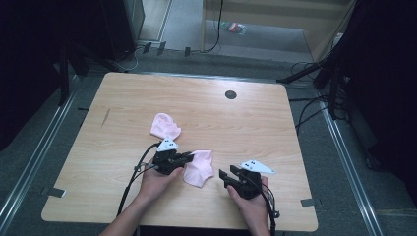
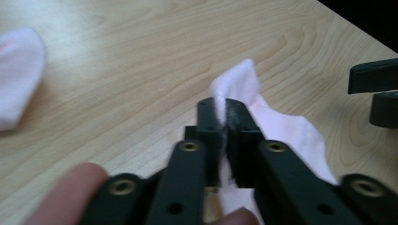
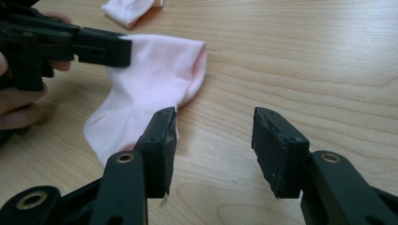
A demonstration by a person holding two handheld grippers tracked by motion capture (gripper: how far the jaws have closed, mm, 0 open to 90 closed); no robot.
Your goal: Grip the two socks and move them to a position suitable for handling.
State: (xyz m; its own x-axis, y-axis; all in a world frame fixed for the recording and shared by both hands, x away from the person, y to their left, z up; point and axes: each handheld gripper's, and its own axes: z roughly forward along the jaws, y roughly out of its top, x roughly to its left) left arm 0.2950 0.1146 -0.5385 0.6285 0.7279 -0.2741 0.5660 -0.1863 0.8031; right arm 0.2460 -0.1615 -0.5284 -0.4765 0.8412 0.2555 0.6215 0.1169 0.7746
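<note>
Lying flat on the bench [image 1: 123, 108], near its front edge, the nearer pink sock [image 1: 199, 168] is already caught at one edge by the left gripper [image 1: 189, 158]. In the left gripper view its jaws are seen pressed together on a thin fold of the fabric, so the grip seems made. The right gripper [image 1: 227, 175] is held just beside the other side of this sock; its jaws stand about half apart, nothing is between them, and in the right gripper view one jaw is seen just over the sock's edge, though contact cannot be told. The second pink sock [image 1: 164, 126] is left untouched farther back on the bench, apart from the first one. It is judged that the work is at an early stage: one sock is taken by one side only, the second grip is not yet made, and pairing or folding of the two socks remains to be done.
</note>
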